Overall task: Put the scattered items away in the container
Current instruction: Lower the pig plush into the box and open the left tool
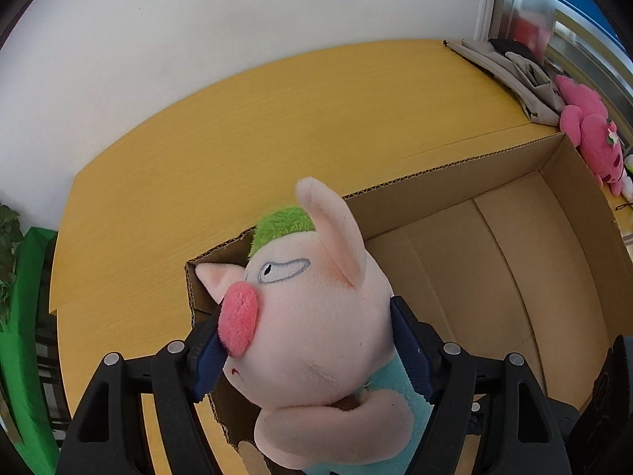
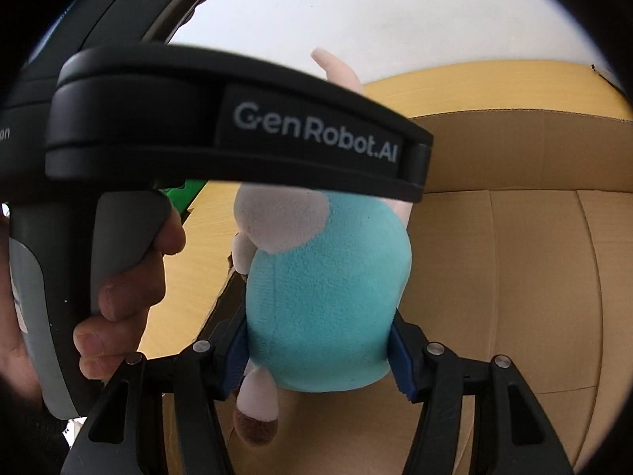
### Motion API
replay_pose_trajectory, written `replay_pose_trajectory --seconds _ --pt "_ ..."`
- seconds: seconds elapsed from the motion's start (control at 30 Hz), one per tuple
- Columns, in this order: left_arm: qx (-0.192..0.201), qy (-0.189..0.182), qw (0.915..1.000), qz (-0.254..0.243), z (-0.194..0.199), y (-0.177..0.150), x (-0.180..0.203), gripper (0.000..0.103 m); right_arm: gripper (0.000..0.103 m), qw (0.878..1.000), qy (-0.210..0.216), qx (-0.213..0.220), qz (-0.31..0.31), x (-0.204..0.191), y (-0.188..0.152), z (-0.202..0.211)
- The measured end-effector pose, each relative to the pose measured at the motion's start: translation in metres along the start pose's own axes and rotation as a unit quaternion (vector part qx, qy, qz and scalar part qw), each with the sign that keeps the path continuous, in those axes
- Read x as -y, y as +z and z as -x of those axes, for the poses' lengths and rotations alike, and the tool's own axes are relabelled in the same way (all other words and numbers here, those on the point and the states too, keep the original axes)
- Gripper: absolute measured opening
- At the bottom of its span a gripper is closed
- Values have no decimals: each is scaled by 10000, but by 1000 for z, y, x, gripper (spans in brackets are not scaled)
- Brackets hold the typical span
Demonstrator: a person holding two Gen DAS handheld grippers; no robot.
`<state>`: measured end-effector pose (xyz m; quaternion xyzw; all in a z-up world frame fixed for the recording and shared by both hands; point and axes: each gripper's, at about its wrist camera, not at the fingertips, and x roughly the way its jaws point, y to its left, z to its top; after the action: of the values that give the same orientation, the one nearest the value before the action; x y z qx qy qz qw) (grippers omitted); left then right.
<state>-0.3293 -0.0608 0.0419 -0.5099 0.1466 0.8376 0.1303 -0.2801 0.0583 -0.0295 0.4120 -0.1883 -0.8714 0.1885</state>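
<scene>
Blue pads clamp both sides of the pig plush: the left gripper squeezes its head, the right gripper its turquoise belly, both angled down. The toy hangs over the cardboard box, near its corner, ears aimed away from the cameras.

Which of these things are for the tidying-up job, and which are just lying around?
For the job: pig plush toy, cardboard box, left gripper, right gripper, pink plush toy.

Lying about: folded cloth, green plant.
</scene>
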Motion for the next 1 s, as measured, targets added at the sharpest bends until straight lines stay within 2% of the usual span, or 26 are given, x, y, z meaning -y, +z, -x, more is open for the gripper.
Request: replay_pose_trajectory --seconds 0.13,0.2,0.3,0.37,0.5,0.63,0.73,0.8,0.93,1.0 --pt "-137 67 9998 -98 -7 -9 -4 82 59 9992 293 -213 -186 2 -10 4" --pt "-259 144 9995 93 -18 -9 -11 87 62 9985 317 -394 -200 3 -11 -4" --pt "-213 18 9990 390 -19 -10 -20 92 77 9977 369 -471 -309 7 -13 -9" --pt "-8 -34 9982 591 -7 -10 -27 92 86 9978 316 -481 -327 9 -17 -8" --pt "512 -135 9931 1047 33 -8 -42 93 86 9977 282 -488 -386 9 -26 -1" --pt "956 -82 9878 1228 81 -20 -48 96 86 9974 277 -625 -236 -2 -36 10" --pt "1250 -84 9835 1302 113 -34 -43 96 86 9974 201 -695 -45 8 -38 36" --pt "1458 -12 9810 1282 133 -46 -35 97 86 9976 266 -640 -35 -2 -20 22" --pt "1736 -46 9760 1312 165 -77 -18 100 86 9986 231 -466 66 -13 -37 53" --pt "1903 -24 9728 1322 181 -94 -5 101 86 9988 160 -366 272 -29 -21 96"
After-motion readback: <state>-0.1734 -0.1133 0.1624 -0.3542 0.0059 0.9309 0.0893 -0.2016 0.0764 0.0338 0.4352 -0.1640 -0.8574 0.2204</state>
